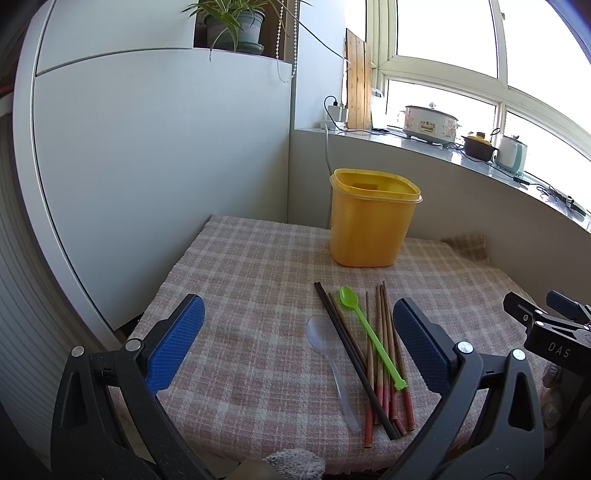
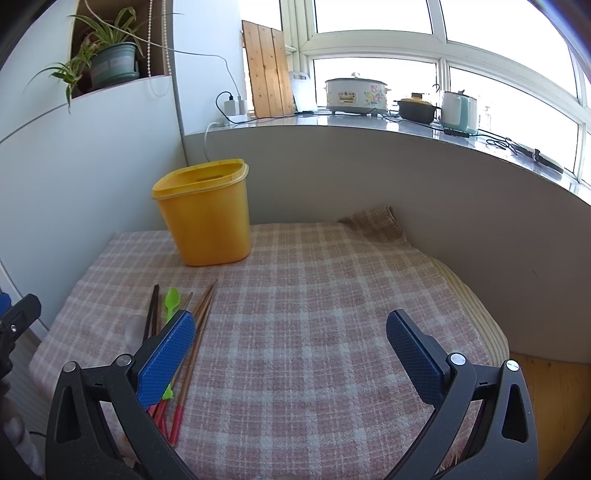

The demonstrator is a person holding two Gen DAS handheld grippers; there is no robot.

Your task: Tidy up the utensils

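A yellow plastic container (image 1: 371,218) stands upright and open at the back of the checked cloth (image 1: 240,288); it also shows in the right wrist view (image 2: 207,214). In front of it lie several wooden chopsticks with red ends (image 1: 386,354), a dark chopstick (image 1: 351,354), a green plastic spoon (image 1: 369,334) and a clear plastic spoon (image 1: 330,362). My left gripper (image 1: 299,343) is open and empty, hovering just before the pile. My right gripper (image 2: 291,354) is open and empty; its left finger (image 2: 166,363) hides part of the chopsticks (image 2: 195,332) and green spoon (image 2: 171,301).
A white cabinet (image 1: 147,147) stands left of the table. A grey wall and windowsill (image 2: 369,125) with cookers (image 2: 356,94) and cables run behind and to the right. A potted plant (image 1: 234,27) sits up high. The cloth's back right corner is folded (image 2: 373,221).
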